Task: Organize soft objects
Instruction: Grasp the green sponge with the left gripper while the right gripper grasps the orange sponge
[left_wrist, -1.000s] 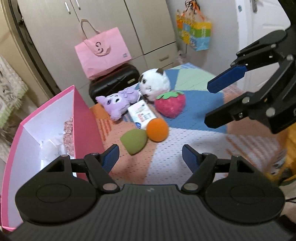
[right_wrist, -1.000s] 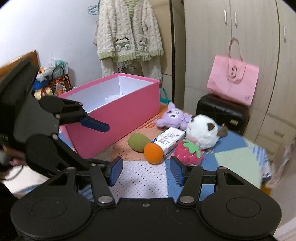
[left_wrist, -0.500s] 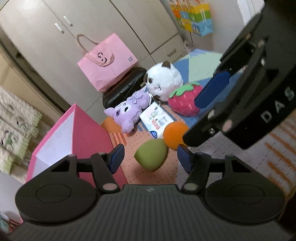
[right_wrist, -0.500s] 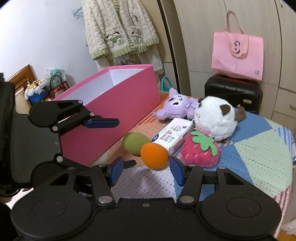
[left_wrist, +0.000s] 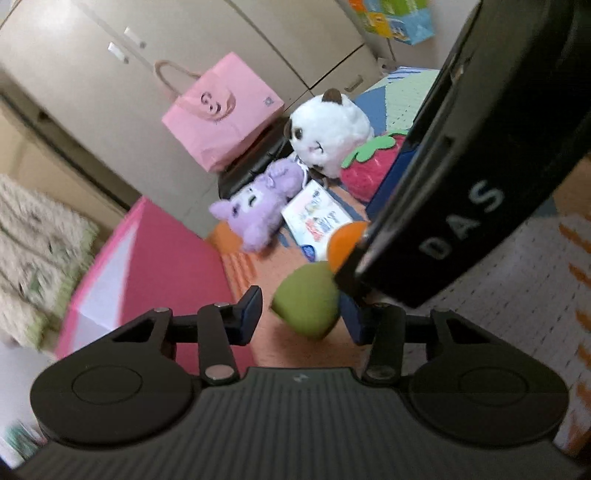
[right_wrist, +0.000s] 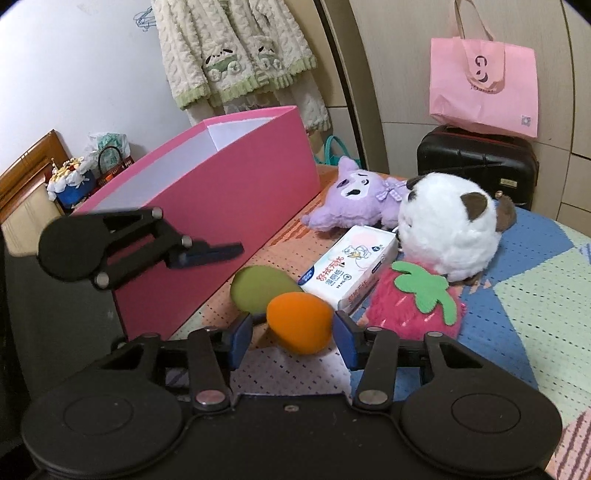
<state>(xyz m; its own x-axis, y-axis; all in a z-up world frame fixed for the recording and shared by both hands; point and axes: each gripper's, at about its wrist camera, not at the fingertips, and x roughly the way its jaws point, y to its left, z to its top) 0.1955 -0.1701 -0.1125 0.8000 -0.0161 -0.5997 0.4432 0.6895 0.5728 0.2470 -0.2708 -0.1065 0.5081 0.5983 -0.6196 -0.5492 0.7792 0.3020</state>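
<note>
A green soft ball (left_wrist: 308, 304) lies on the mat between the open fingers of my left gripper (left_wrist: 301, 317); it also shows in the right wrist view (right_wrist: 258, 286). An orange soft ball (right_wrist: 299, 323) sits between the open fingers of my right gripper (right_wrist: 291, 338); it also shows in the left wrist view (left_wrist: 343, 243), partly hidden by the right gripper's body. Behind them lie a tissue pack (right_wrist: 351, 266), a strawberry plush (right_wrist: 417, 302), a purple plush (right_wrist: 354, 199) and a white round plush (right_wrist: 450, 236). A pink open box (right_wrist: 229, 195) stands to the left.
A black suitcase (right_wrist: 476, 158) with a pink bag (right_wrist: 484, 85) on it stands against the wardrobe behind the toys. A knitted garment (right_wrist: 236, 48) hangs on the wall behind the box. The right gripper's body (left_wrist: 480, 166) fills the right of the left wrist view.
Both grippers have moved forward and down to the toys. The green ball now lies between the left fingers and the orange ball between the right fingers. Both stay open.
</note>
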